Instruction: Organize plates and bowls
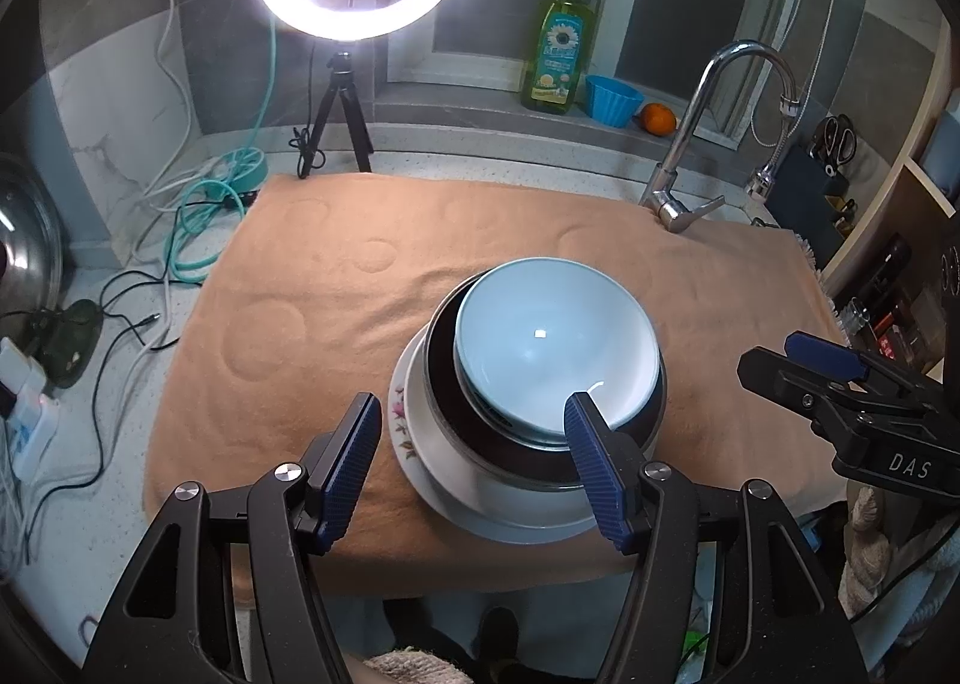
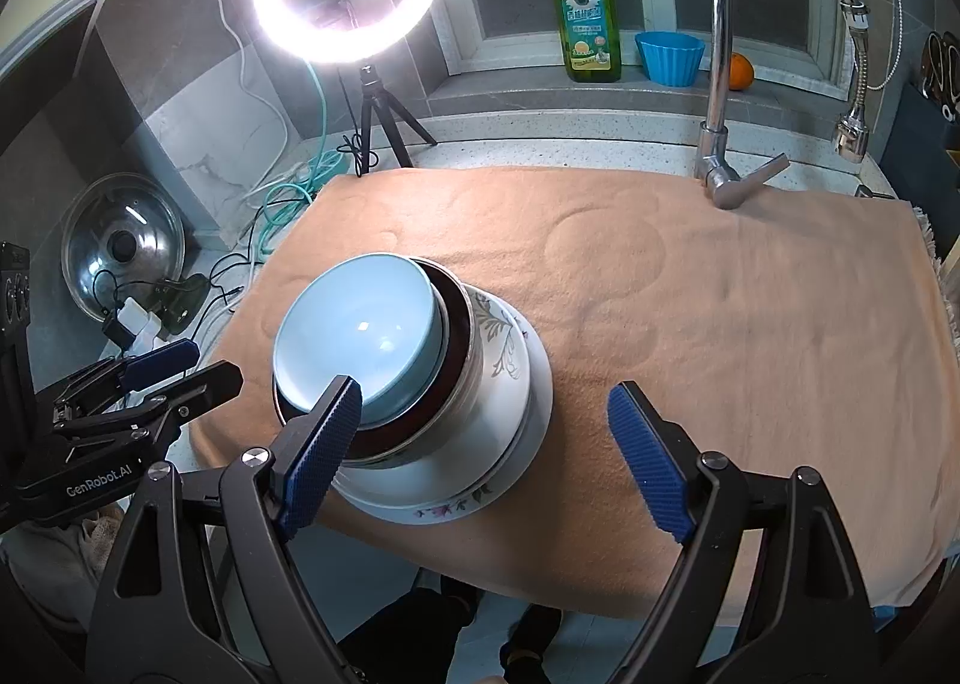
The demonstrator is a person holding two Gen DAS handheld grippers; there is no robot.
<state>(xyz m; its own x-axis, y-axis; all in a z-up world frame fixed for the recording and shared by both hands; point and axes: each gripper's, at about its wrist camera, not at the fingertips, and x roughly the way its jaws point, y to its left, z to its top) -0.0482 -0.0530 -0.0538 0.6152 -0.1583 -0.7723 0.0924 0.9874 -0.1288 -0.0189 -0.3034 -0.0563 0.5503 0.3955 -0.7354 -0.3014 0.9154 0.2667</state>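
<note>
Pale-blue glaze marks the top of the stack: a light blue bowl sits nested in a dark steel-rimmed bowl, which sits in a white flowered bowl, all on a floral-edged plate near the front edge of the peach towel spread over the desk

Both pairs of tongs are spread wide and grip nothing. The left tongs face the stack from its left-front, so the stack lies just ahead and to their right; the right-hand finger overlaps the blue bowl's near rim in the picture, though I cannot tell whether it touches. The right tongs mirror this, with the stack ahead and to their left, and the left finger crosses the rim in the same way

Neither hand looks clearly nearer. The stack is round, so it has no long axis to line up with. A grasp would probably come down to which rim edge faces each pair, and the towel to the right lies bare if anything needs setting apart
</note>
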